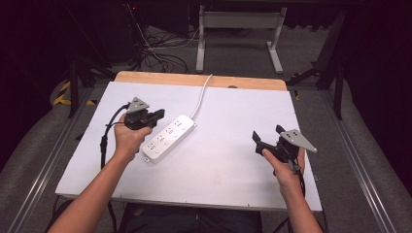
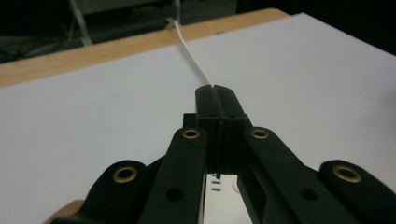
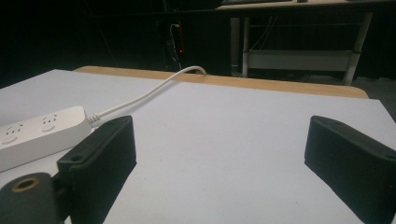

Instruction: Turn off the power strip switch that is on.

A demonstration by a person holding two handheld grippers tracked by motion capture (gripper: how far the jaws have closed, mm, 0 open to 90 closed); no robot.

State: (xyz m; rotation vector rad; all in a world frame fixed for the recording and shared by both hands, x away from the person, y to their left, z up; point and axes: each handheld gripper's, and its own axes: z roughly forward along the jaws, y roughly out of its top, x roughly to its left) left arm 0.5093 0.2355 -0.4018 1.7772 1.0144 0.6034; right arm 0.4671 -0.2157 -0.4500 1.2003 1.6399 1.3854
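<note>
Power strip [image 1: 169,138]: we judge it rigid, light, slick plastic; grasp across its narrow body. Left gripper [image 1: 158,116] jaws closed, empty; right gripper [image 1: 266,137] jaws wide apart.

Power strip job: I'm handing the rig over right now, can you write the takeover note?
Left tongs: shut, holding nothing, poised over the near-left side of the white power strip; contact cannot be judged.
Right tongs: open, empty, over bare white table, well off to the strip's right.
Power strip: lies flat and diagonal, left of table centre, sockets up and empty; its white cord runs off the far edge.
Done: nothing visibly changed on the strip.
Left: probably gripping or shifting the strip; the right tongs have to come across first.
</note>
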